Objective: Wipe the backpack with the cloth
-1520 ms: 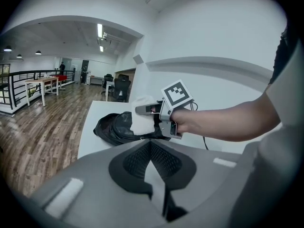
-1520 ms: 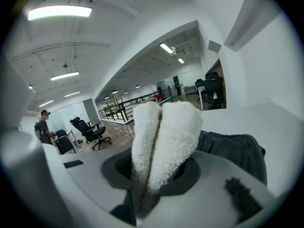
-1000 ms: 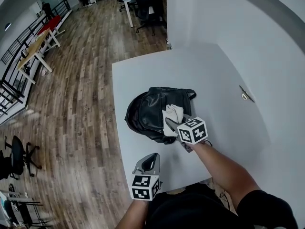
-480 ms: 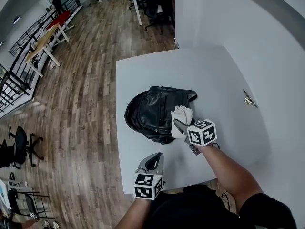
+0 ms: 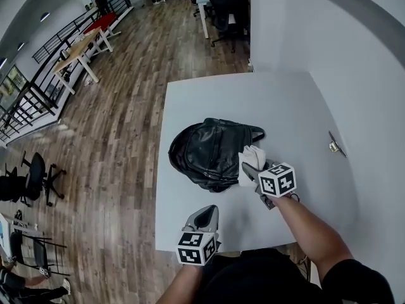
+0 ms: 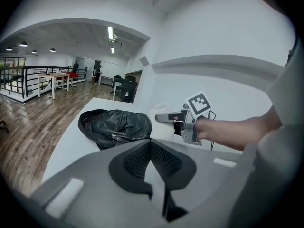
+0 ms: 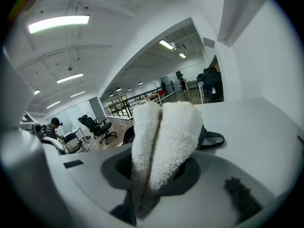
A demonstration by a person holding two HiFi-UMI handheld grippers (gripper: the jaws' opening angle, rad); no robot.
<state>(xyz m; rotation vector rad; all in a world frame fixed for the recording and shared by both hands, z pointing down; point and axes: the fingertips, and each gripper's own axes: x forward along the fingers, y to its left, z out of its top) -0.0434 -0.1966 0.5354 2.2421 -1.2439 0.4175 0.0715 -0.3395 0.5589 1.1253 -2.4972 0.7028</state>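
A black leather backpack (image 5: 211,154) lies flat in the middle of the white table (image 5: 278,106). My right gripper (image 5: 249,170) is shut on a folded white cloth (image 5: 252,158), which rests against the bag's right edge near its strap. In the right gripper view the fluffy cloth (image 7: 164,132) fills the space between the jaws of the right gripper (image 7: 154,172) and hides most of the backpack (image 7: 127,136). My left gripper (image 5: 201,219) hovers over the table's near edge, shut and holding nothing. From the left gripper (image 6: 151,148) I see the backpack (image 6: 114,123) and the cloth (image 6: 159,112) ahead.
A white wall runs along the table's right side and carries a small metal fitting (image 5: 335,145). Wooden floor (image 5: 120,125) lies beyond the table's left edge. Office chairs (image 5: 228,5) stand past the far end.
My right gripper has slid the cloth rightward, from the top of the bag to its right edge. The left gripper has kept its place by the near edge.
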